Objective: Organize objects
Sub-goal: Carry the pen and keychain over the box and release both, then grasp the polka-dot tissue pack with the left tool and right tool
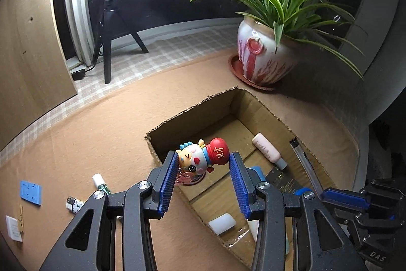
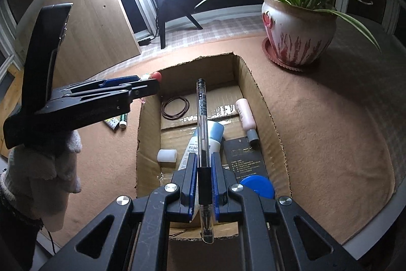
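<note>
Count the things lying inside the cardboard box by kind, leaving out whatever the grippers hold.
Bottles and tubes: 2, the pink bottle and the white tube
Rubber-band bunch: 1
White cylinder: 1
Black card: 1
Blue round lid: 1
Total: 6

Between the blue-padded jaws of the left gripper [image 1: 203, 166] sits a toy figure [image 1: 201, 156] with a red hat, a white and pink face and blue hair. The jaws of the right gripper [image 2: 204, 169] have blue pads too and press on a clear pen [image 2: 203, 123] with a black grip. Under both jaws is a brown cardboard box [image 2: 269, 118] on a tan surface [image 2: 330, 123]. Beyond the jaws, a white pot [image 2: 299, 34] has red streaks and green-and-white striped leaves.
</note>
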{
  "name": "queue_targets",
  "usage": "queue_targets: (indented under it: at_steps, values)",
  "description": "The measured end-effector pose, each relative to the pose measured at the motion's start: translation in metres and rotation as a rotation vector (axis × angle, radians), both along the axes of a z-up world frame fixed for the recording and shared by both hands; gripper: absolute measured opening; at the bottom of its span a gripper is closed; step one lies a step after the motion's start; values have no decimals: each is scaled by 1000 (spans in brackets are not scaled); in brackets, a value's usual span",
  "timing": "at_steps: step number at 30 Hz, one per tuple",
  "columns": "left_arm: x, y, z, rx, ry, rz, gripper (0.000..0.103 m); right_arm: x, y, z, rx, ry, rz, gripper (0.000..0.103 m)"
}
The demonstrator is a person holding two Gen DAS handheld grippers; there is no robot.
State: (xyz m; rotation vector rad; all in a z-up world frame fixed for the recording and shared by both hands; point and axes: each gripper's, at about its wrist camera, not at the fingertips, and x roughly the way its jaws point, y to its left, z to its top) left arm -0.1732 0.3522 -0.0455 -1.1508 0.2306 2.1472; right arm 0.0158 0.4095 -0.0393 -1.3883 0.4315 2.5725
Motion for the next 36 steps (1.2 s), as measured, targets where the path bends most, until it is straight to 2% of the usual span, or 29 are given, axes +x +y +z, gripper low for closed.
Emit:
queue_targets:
  at_steps: [2,4,5,6,8,13,18,29,36]
  values:
    - [0,2,-1,3,-19,-5,46,-1,0,-2,-11,1,22,12]
    - [1,1,0,3,-31,-11,56,0,-2,-2,-25,1,38,35]
    - [3,1,2,3,-22,-11,61,0,-3,-3,-21,1,39,60]
    - [4,0,3,-2,-6,-11,61,2,-5,-2,-10,8,40,68]
    - [6,-2,6,-7,10,-5,61,4,-7,1,12,22,39,68]
    - [7,-17,12,4,2,12,62,3,-10,2,-9,26,37,68]
    - [10,-53,20,26,-15,61,62,-1,-22,7,-17,42,56,68]
    - [24,-193,24,38,-55,268,64,-25,-81,1,-63,64,155,68]
    - [46,-292,10,37,-96,410,64,-44,-130,-4,-77,27,278,68]
